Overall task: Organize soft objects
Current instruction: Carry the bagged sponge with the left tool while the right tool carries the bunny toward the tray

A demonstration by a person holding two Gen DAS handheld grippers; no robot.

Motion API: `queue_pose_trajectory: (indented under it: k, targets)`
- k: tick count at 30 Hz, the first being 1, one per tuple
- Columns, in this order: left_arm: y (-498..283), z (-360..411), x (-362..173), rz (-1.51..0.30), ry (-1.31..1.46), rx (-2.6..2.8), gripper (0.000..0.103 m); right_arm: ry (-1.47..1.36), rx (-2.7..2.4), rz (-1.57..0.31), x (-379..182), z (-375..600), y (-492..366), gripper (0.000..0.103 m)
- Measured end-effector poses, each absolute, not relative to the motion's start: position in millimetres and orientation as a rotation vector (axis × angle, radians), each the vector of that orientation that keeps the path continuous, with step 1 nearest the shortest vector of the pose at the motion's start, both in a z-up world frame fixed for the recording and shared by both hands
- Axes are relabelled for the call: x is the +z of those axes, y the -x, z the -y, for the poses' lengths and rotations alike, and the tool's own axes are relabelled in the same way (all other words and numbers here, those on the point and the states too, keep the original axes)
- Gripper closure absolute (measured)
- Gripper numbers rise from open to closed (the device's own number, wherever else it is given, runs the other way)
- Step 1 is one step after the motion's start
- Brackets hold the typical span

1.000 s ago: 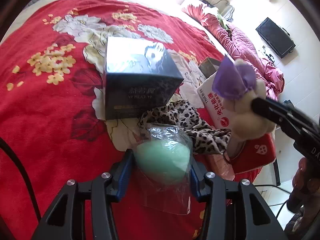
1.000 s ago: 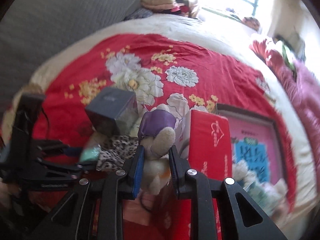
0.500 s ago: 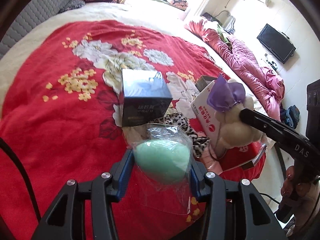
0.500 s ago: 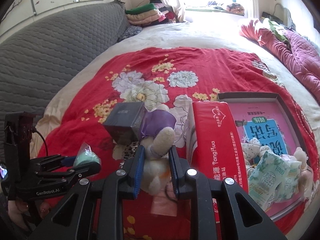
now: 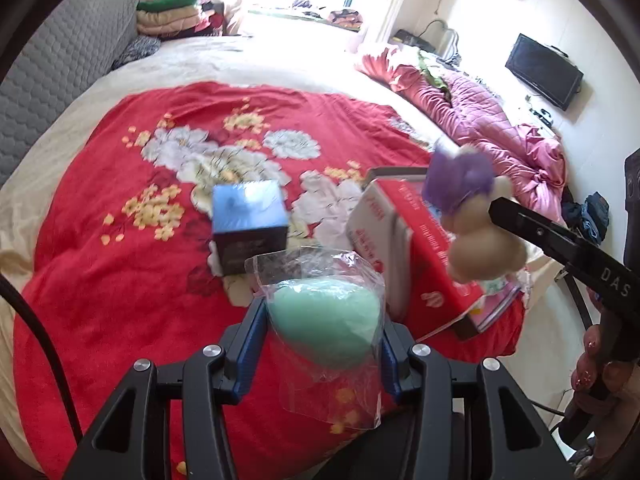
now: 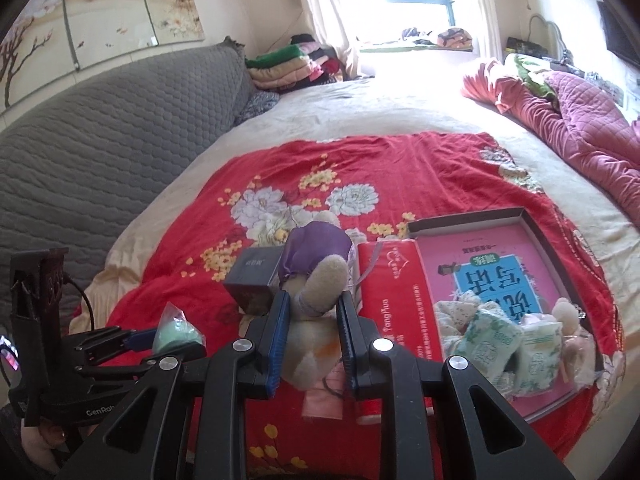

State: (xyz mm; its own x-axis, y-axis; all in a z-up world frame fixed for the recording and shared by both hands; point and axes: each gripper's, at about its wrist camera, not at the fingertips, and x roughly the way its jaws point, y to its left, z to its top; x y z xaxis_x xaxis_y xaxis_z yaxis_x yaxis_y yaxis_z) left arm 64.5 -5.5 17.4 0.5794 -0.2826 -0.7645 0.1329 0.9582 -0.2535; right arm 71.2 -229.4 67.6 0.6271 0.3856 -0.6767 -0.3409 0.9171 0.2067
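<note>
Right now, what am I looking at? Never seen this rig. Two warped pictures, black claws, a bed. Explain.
There is no robot: a person holds a two-finger clamp tool in each hand, and a fisheye camera on each tool looks forward along its fingers, hence the warped edges.

One picture is from the left tool. Its left gripper is shut on a green sponge in a clear bag.

The other is from the right tool. Its right gripper is shut on a plush toy with a purple cap. Each tool also shows from the side in the other's picture.

Below them is a bed with a red floral blanket. On it lie a dark blue box, a red pack and an open tray holding tissue packs and other soft items.
</note>
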Motion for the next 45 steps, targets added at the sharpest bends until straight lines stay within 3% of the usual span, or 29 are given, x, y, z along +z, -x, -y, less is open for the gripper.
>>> queue_pose_trajectory:
  k: [7,14,17,19,27,30,35,36,45]
  targets:
    - [-69,36,34,-0.898,0.159,-0.266,0.054,-0.084,0.354,-0.751,75,259,-73,0.089]
    - [-74,34,19,-0.939,0.182,-0.234,0.054,-0.015,0.406,-0.808,48,259,-61,0.086]
    - [-75,23,16,-0.937,0.189,-0.211,0.054,0.018,0.513,-0.819,42,244,-49,0.071]
    - [-74,15,11,-0.946,0.192,-0.195,0.053,0.057,0.556,-0.846,32,231,-41,0.051]
    - [-67,-35,-2,-0.961,0.276,-0.126,0.053,0.615,0.819,-0.934,-45,114,11,0.037]
    - [-62,-51,-1,-0.95,0.312,-0.119,0.053,0.717,0.786,-0.981,-74,94,4,0.037]
    - [-61,-58,-2,-0.954,0.323,-0.124,0.053,0.617,0.826,-1.076,-91,99,-9,0.064]
    - [-61,-57,-2,-0.957,0.316,-0.127,0.053,0.594,0.834,-1.079,-89,101,-9,0.076]
    - [-63,-24,10,-0.944,0.227,-0.149,0.053,0.243,0.681,-1.015,-31,164,-31,0.078]
